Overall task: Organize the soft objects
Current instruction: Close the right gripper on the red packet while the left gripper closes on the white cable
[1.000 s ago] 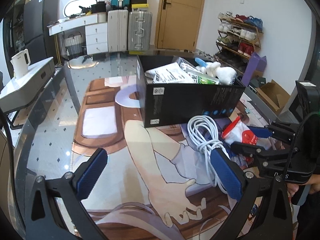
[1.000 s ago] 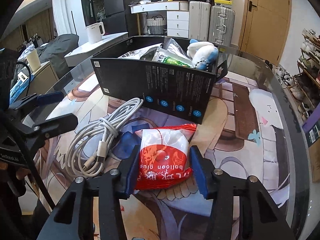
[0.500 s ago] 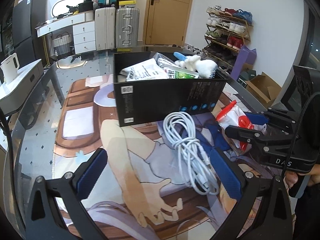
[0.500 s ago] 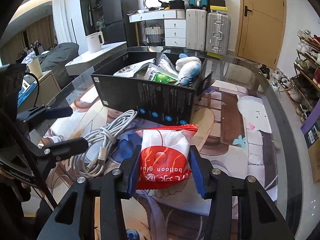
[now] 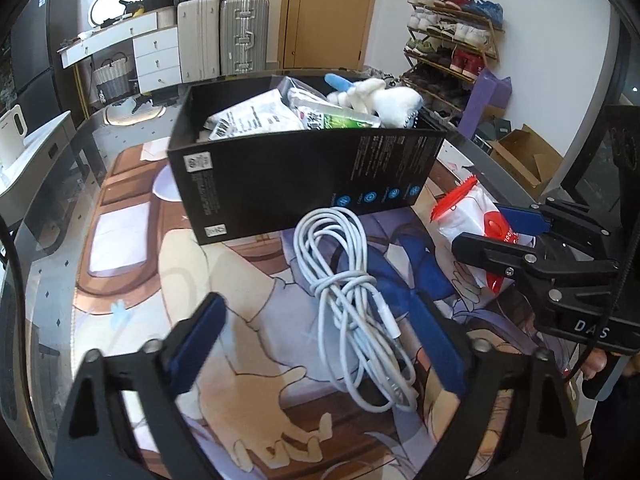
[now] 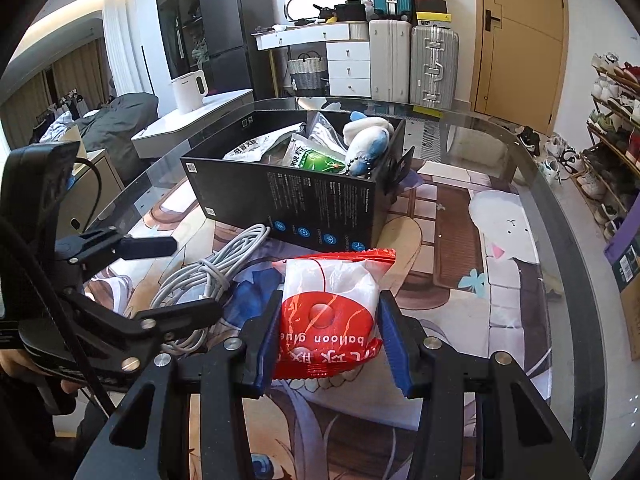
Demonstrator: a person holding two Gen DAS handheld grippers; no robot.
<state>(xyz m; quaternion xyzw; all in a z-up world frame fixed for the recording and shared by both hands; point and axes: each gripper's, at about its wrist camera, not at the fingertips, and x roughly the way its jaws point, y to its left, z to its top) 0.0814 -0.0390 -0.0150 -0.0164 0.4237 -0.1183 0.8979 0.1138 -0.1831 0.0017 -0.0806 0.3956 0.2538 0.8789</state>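
Red-and-white packet (image 6: pixel 328 312) with white lettering, white cable (image 5: pixel 352 300), black box (image 5: pixel 304 184) dotted with blue icons, white-and-blue plush (image 6: pixel 366 136), cartoon-print bench (image 6: pixel 460 280), blue-padded black tools.

Two hard-shell suitcases (image 5: pixel 222 36) stand side by side against the far wall, next to a white drawer unit (image 5: pixel 157 56) and a closed wooden door (image 5: pixel 326 12). A shoe rack (image 5: pixel 452 44) (fully stocked) fills the right-hand wall. A white kettle (image 6: pixel 188 90) sits on a side cabinet.

Bright, even room light; sharp centres, strong fisheye bending, dark vignetted corners.
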